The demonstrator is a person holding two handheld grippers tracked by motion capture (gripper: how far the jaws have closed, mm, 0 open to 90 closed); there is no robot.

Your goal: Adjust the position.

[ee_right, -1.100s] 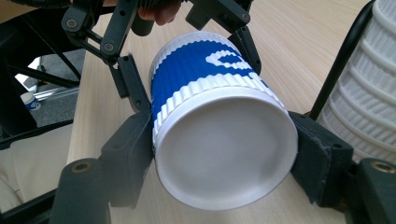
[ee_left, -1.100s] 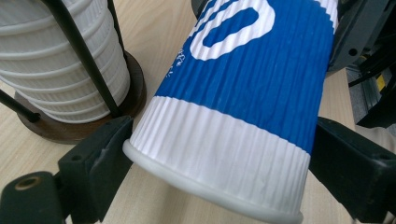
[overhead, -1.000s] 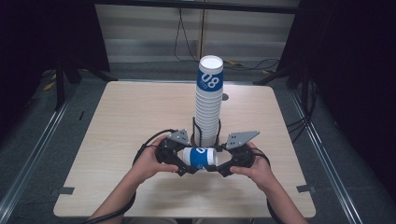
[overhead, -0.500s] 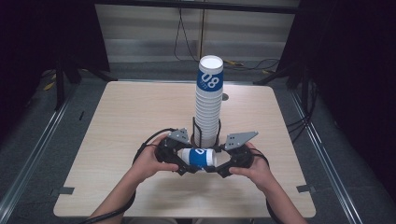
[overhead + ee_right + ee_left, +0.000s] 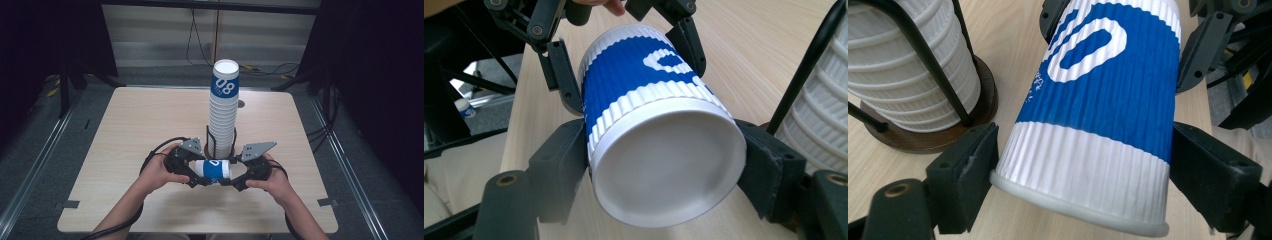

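Observation:
A blue-and-white ribbed paper cup (image 5: 212, 171) lies on its side just above the table, between my two grippers. My left gripper (image 5: 197, 172) holds its rim end; its jaws have just been closing, and both pads (image 5: 975, 167) now press on the cup (image 5: 1098, 115). My right gripper (image 5: 231, 176) holds the base end. Its jaws have just been opening slightly, but the pads (image 5: 569, 165) still touch the cup (image 5: 664, 165). Just behind stands a tall stack of the same cups (image 5: 223, 115).
The stack sits in a black wire holder (image 5: 214, 140) on a round wooden base (image 5: 923, 140), close behind both grippers. The light wooden table (image 5: 140, 120) has free room left, right and in front. Cables lie on the floor behind the table.
Both hands and the cup stay where they were. The left gripper's jaws look drawn in closer on the cup's end than before.

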